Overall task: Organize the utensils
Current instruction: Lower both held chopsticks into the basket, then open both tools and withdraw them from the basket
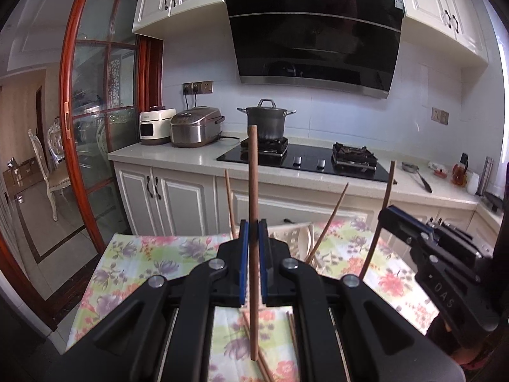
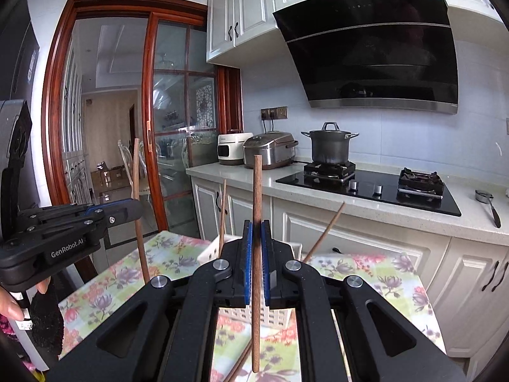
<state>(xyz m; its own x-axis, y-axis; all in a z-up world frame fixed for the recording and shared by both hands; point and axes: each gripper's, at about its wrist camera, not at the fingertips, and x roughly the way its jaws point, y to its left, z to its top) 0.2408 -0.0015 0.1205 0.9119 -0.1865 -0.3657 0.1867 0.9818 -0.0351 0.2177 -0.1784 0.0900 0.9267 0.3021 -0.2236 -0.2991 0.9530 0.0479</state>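
Wooden chopsticks, one per tool: left tool [image 1: 253,237] pinches a stick [image 1: 253,191] upright above the table [image 1: 152,254], right tool [image 2: 256,242] pinches another [image 2: 257,197] upright too (likely for dropping end-first). White slotted holder [image 2: 210,253] just ahead holds two leaning sticks [image 2: 324,234]; loose ones [image 1: 264,366] lie below.

The left gripper [image 1: 253,232] is clamped on an upright chopstick [image 1: 253,191]. Beside it, the right gripper [image 2: 256,238] pinches another chopstick [image 2: 257,210] upright, both held level above the table.
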